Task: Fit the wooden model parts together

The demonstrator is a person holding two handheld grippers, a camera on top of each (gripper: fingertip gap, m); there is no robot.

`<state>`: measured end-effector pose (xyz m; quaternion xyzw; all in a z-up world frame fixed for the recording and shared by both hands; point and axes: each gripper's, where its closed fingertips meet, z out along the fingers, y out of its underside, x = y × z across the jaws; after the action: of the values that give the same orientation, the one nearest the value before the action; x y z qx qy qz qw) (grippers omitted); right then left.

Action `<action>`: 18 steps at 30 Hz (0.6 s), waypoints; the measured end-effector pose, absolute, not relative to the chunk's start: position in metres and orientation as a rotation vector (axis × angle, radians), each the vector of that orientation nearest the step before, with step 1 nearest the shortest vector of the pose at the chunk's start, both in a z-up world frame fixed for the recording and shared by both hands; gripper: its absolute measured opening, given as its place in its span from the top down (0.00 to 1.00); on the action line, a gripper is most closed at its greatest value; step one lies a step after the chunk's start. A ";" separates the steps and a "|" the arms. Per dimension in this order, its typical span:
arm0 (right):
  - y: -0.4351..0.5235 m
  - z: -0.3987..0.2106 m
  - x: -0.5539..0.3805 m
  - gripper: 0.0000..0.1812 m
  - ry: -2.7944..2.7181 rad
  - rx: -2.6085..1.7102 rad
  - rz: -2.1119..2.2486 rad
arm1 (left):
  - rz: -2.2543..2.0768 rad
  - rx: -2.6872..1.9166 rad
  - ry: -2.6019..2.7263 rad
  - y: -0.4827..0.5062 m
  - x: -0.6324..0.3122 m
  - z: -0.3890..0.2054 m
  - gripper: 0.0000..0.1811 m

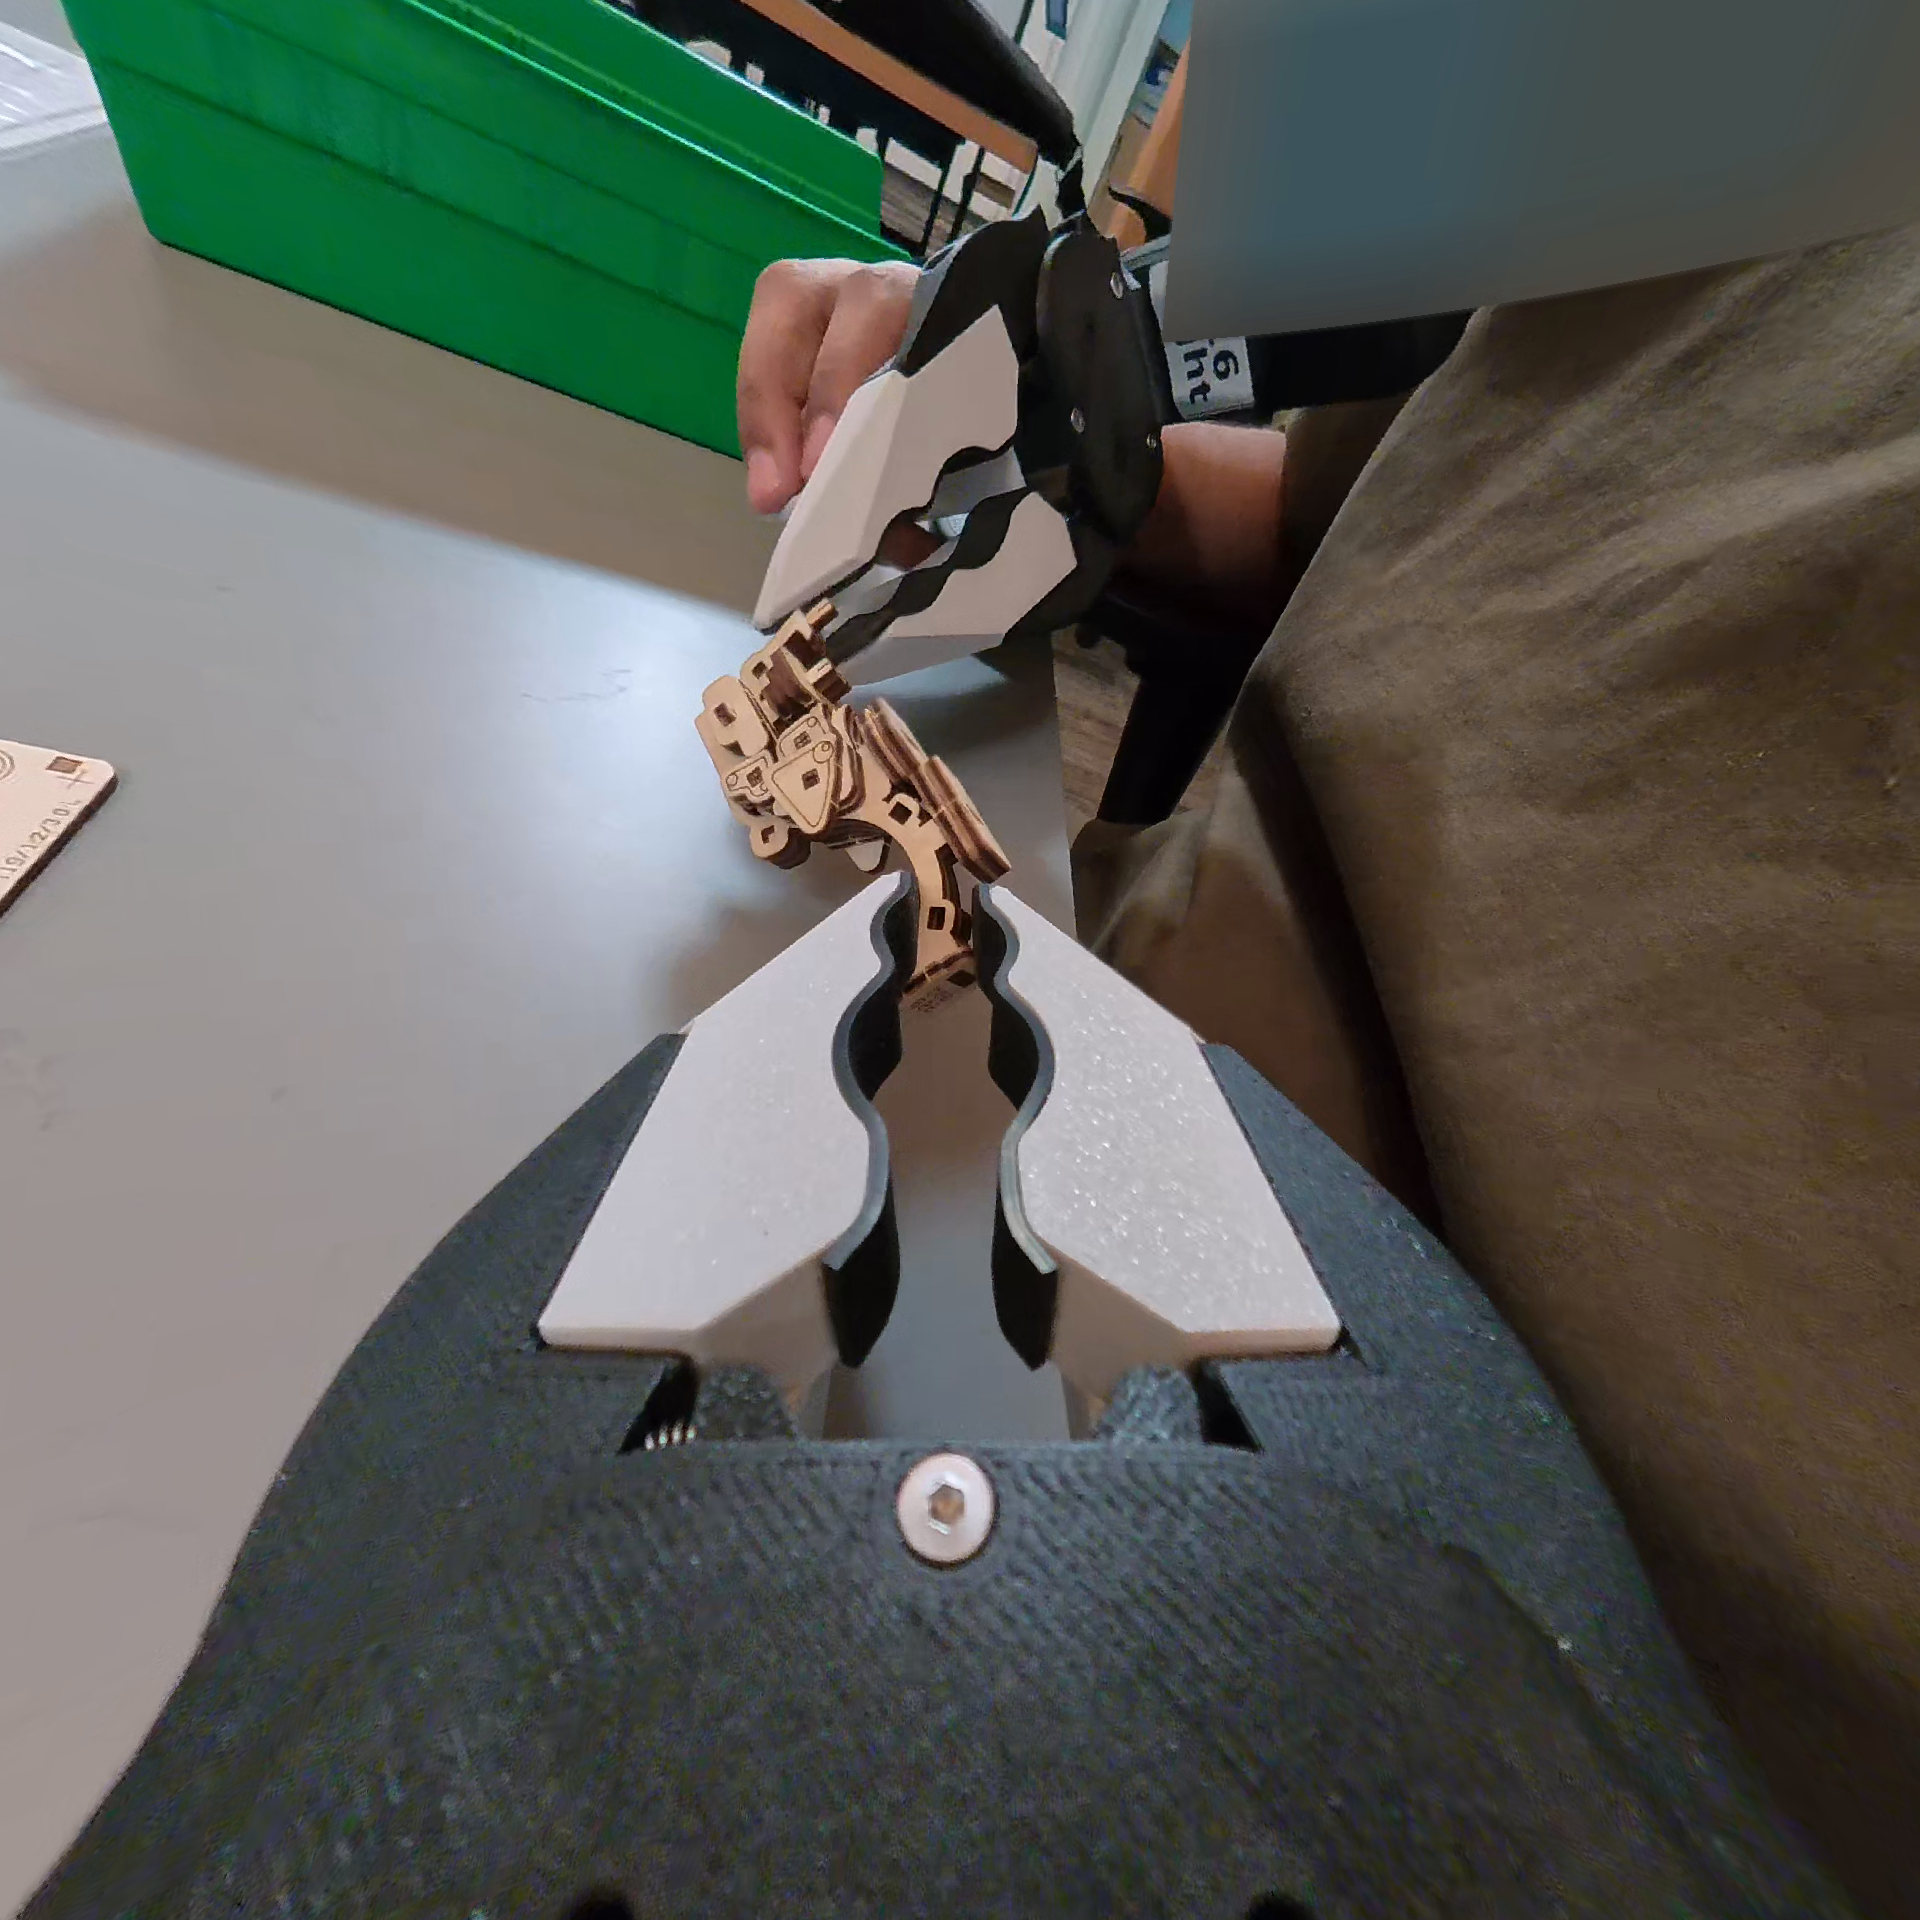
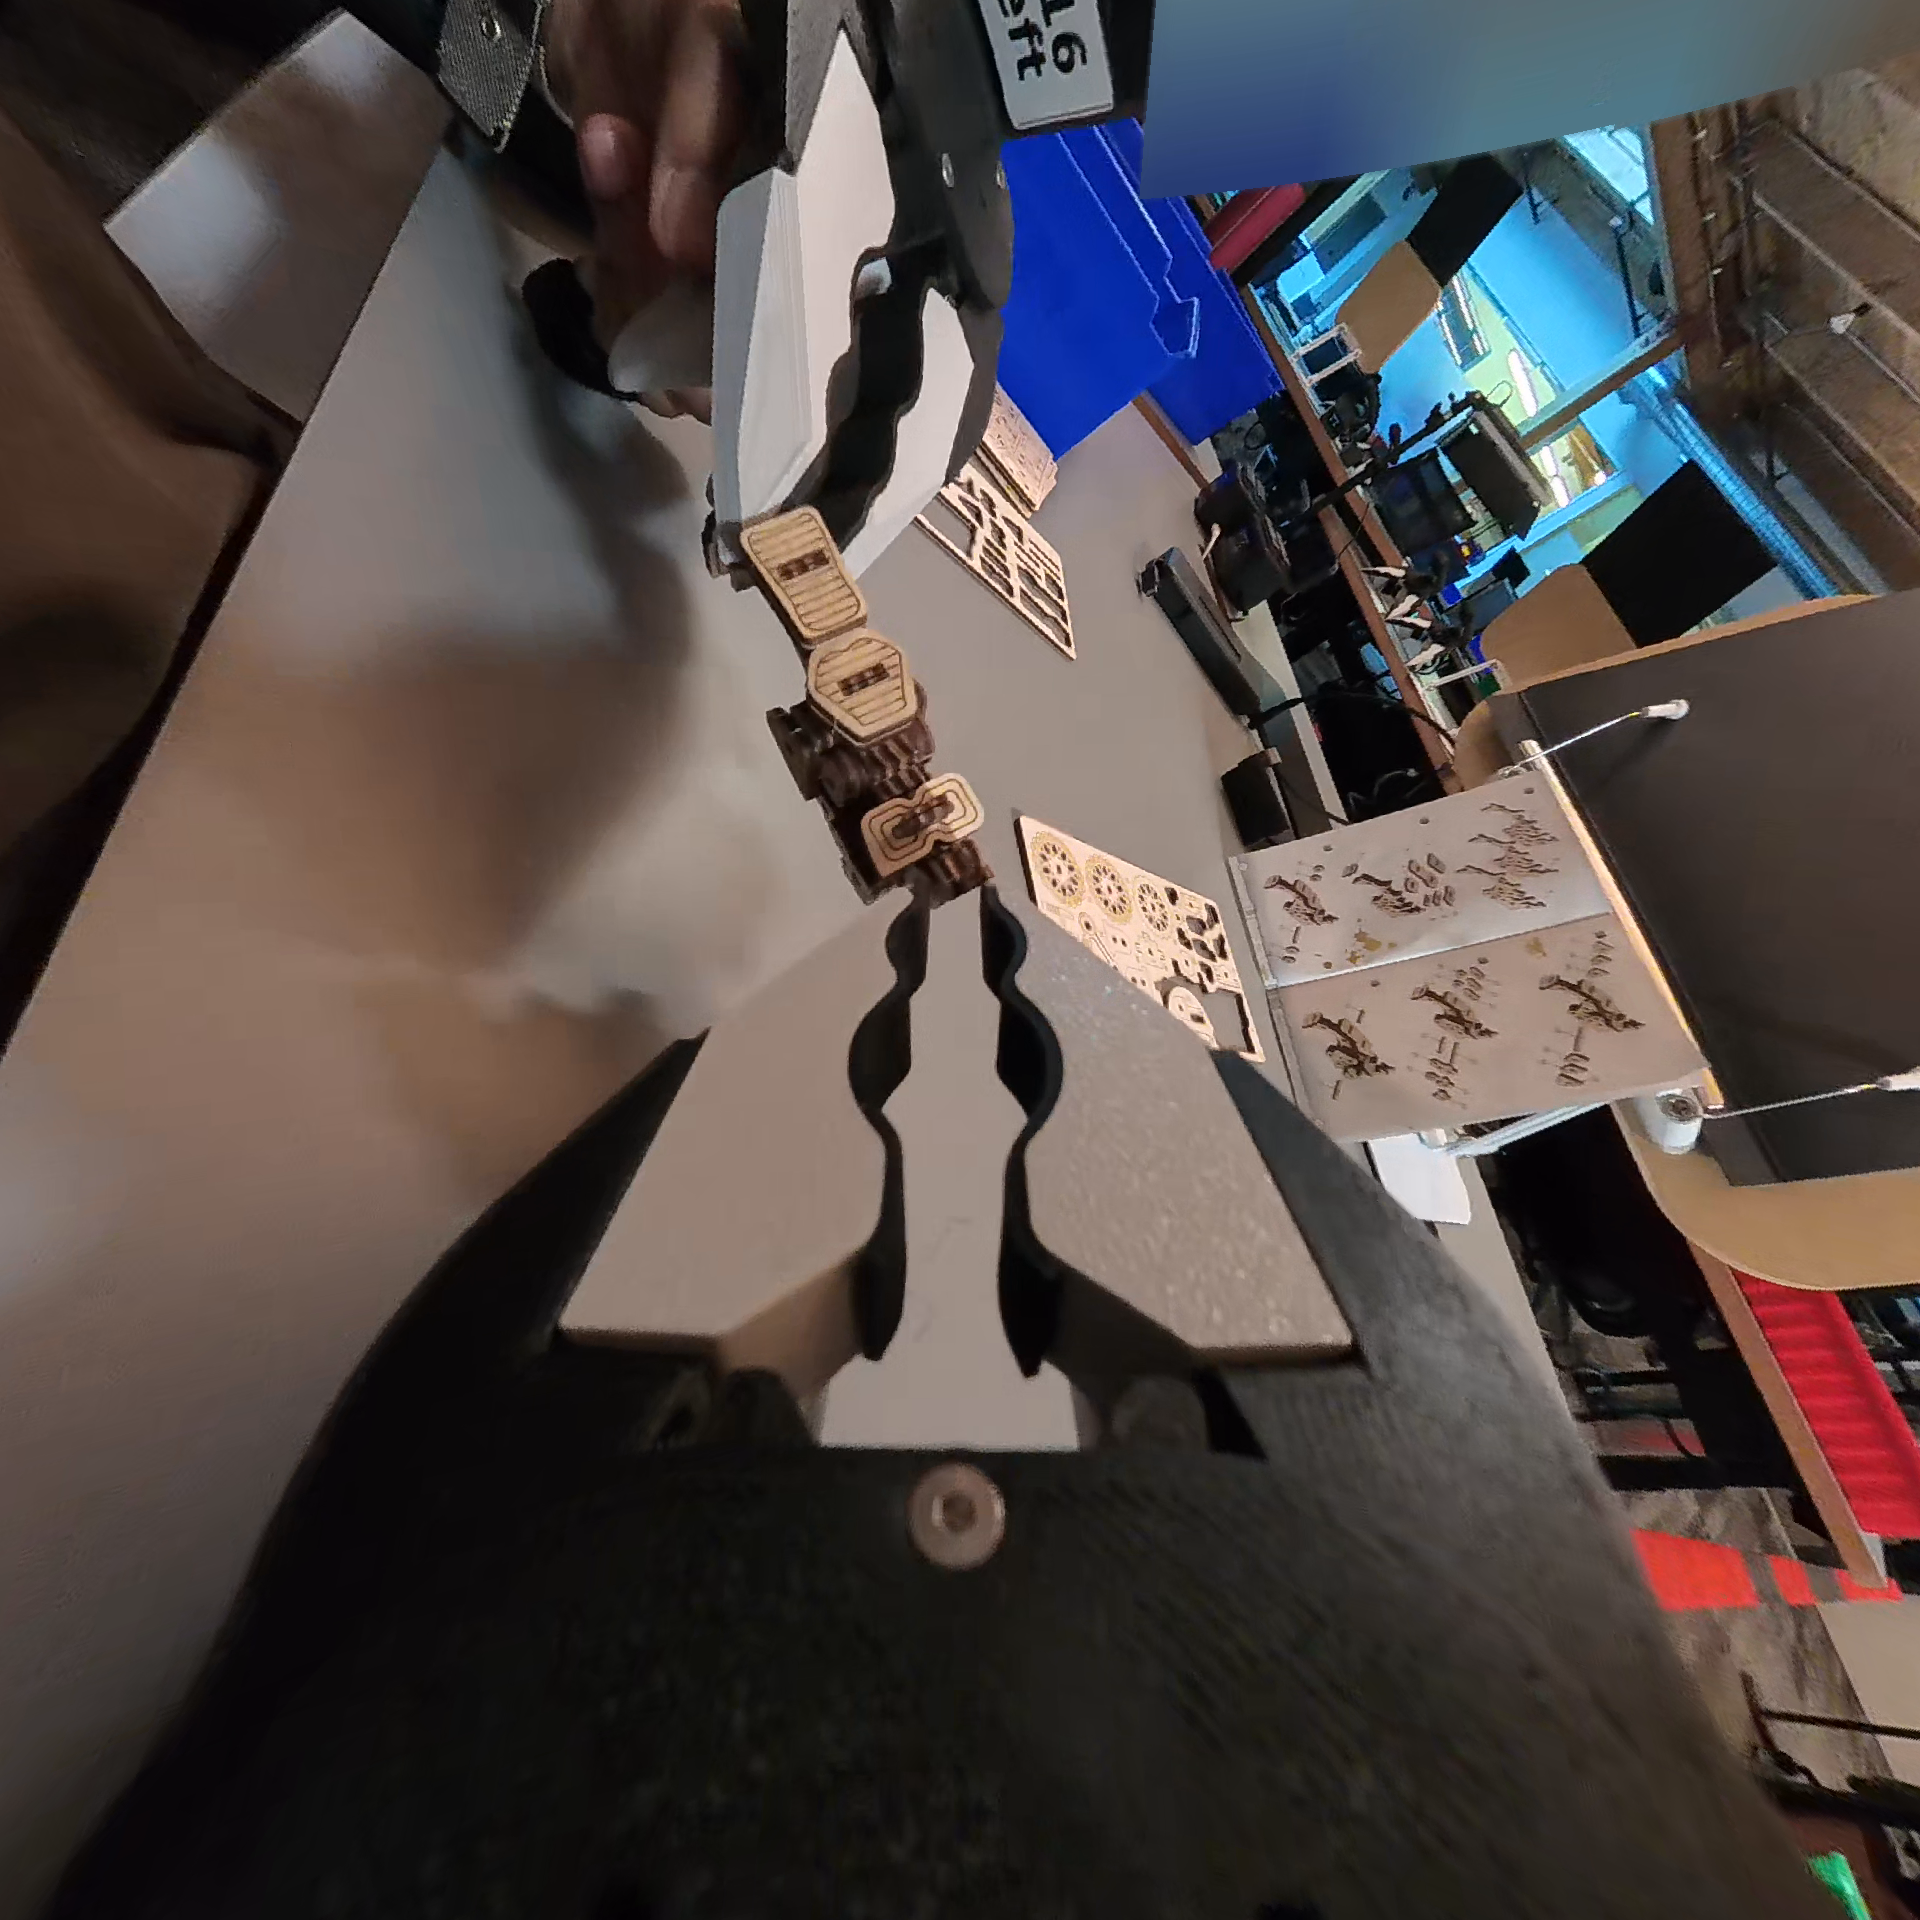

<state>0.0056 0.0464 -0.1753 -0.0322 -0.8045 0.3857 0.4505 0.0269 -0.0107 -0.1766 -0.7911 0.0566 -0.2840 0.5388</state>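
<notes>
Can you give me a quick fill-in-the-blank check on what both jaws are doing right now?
1. The wooden model is held by ____ grippers at once.
2. The left gripper grips the model's ____ end in its own view.
3. The bin behind the right gripper is ____.

Missing words: two; lower; green

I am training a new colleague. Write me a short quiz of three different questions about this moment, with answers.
1. True or false: the wooden model lies flat on the table.
2. Which gripper holds the model's curved lower end: A left gripper, B right gripper?
3. Fill in: the box behind the right gripper in the left wrist view is ____.

Key
1. False: it is held off the table between both grippers.
2. A: the left jaws close on the lower end; the right jaws grip the top.
3. green
</notes>
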 end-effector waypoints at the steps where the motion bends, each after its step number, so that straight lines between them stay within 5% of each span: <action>1: 0.046 -0.175 0.006 0.96 -1.990 -0.083 0.962 | -0.680 -1.878 0.133 -0.011 0.027 -0.176 0.96; 11: 0.051 -0.184 0.002 1.00 -2.083 -0.205 0.989 | -0.648 -1.903 0.037 -0.007 0.012 -0.182 0.81; 18: 0.061 -0.199 -0.001 1.00 -2.174 -0.306 0.975 | -0.619 -1.947 -0.008 -0.005 0.005 -0.191 0.80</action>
<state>-0.0006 0.0609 -0.1993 -0.1187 -0.8438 0.3783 0.3616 0.0052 -0.0046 -0.1910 -0.8129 -0.0032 -0.2584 0.5220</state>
